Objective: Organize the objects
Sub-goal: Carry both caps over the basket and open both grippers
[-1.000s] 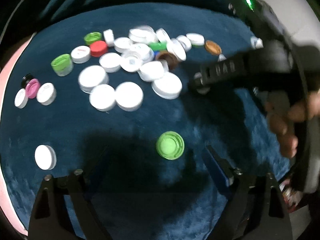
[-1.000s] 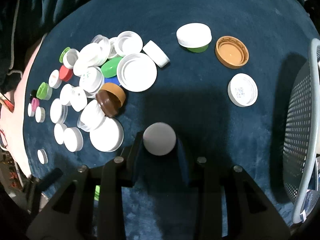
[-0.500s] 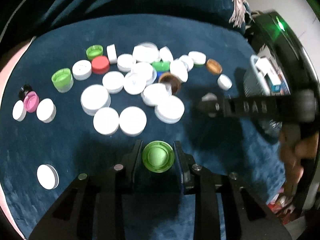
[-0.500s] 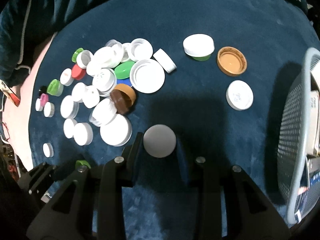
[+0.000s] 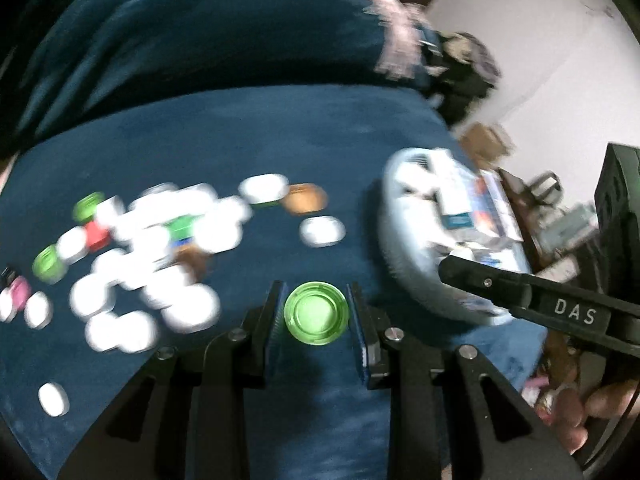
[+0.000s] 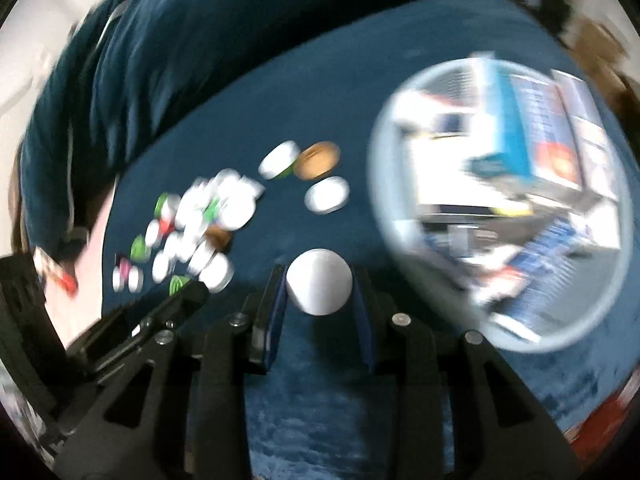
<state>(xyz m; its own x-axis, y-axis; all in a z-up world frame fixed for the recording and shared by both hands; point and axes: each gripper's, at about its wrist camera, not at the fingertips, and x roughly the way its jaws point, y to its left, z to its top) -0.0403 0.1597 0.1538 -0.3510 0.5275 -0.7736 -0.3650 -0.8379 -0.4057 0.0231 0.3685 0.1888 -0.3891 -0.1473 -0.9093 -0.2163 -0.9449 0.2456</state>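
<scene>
Both hand-held grippers clamp caps, left (image 5: 316, 314) green cap (image 5: 316, 313), right (image 6: 319, 288) white cap (image 6: 319, 281); loose caps (image 5: 160, 256) smear into blur.

Two blurred wrist views, steeply downward, seemingly close — shared cap pile (image 5: 152, 256) and basket (image 6: 624, 264).

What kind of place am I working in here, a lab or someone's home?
Likely a home, not a lab: a dark blue plush blanket serves as the work surface, loose bottle caps lie scattered on it, and a basket of boxes sits beside a cluttered white-walled corner.
</scene>
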